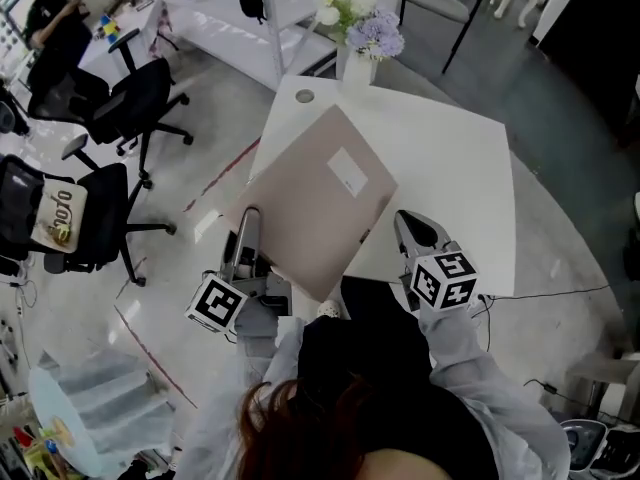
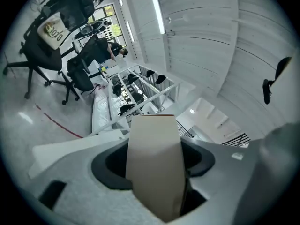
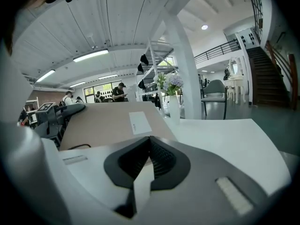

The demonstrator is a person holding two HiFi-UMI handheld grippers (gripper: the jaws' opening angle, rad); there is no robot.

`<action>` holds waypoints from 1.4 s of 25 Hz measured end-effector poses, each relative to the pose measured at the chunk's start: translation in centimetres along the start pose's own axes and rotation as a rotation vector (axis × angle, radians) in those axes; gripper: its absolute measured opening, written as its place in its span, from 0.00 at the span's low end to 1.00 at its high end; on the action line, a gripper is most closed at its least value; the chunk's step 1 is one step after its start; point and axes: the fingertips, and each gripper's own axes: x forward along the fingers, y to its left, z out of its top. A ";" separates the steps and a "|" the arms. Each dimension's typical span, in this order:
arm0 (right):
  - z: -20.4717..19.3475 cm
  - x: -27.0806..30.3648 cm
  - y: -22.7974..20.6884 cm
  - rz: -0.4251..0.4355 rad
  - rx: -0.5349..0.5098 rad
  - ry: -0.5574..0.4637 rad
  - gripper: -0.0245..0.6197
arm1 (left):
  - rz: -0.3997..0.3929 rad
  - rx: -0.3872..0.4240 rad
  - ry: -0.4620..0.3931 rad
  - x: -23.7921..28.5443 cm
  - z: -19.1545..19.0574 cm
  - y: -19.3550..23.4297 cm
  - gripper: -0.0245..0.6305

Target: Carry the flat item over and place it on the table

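Observation:
A flat beige folder (image 1: 315,198) with a white label (image 1: 348,173) hangs tilted over the near left corner of the white table (image 1: 450,168), partly past its edge. My left gripper (image 1: 248,218) grips its lower left edge. My right gripper (image 1: 405,223) grips its right corner. In the left gripper view the folder (image 2: 154,163) stands between the jaws of the left gripper (image 2: 154,144), filling the gap. In the right gripper view the right gripper (image 3: 150,146) is closed on a thin edge, and the folder (image 3: 108,121) with its label (image 3: 139,122) stretches away to the left.
A white vase of flowers (image 1: 365,33) stands at the table's far edge, with a small round disc (image 1: 305,95) near it. Black office chairs (image 1: 130,98) stand on the floor to the left. A person sits at a far desk (image 1: 55,13).

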 end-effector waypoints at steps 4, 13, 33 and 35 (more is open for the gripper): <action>-0.2 0.9 -1.6 -0.016 0.006 0.020 0.05 | 0.020 -0.073 0.018 1.8 -2.0 1.5 0.47; 1.0 4.9 -4.7 -0.006 0.025 0.043 0.05 | 0.012 -0.192 0.057 7.0 -4.7 4.8 0.47; 0.1 9.9 -7.4 0.049 0.073 0.116 0.05 | 0.174 -0.447 0.113 9.6 -8.1 12.7 0.48; 0.0 9.9 -7.1 0.053 0.072 0.115 0.05 | 0.210 -0.420 0.127 9.0 -8.4 13.5 0.49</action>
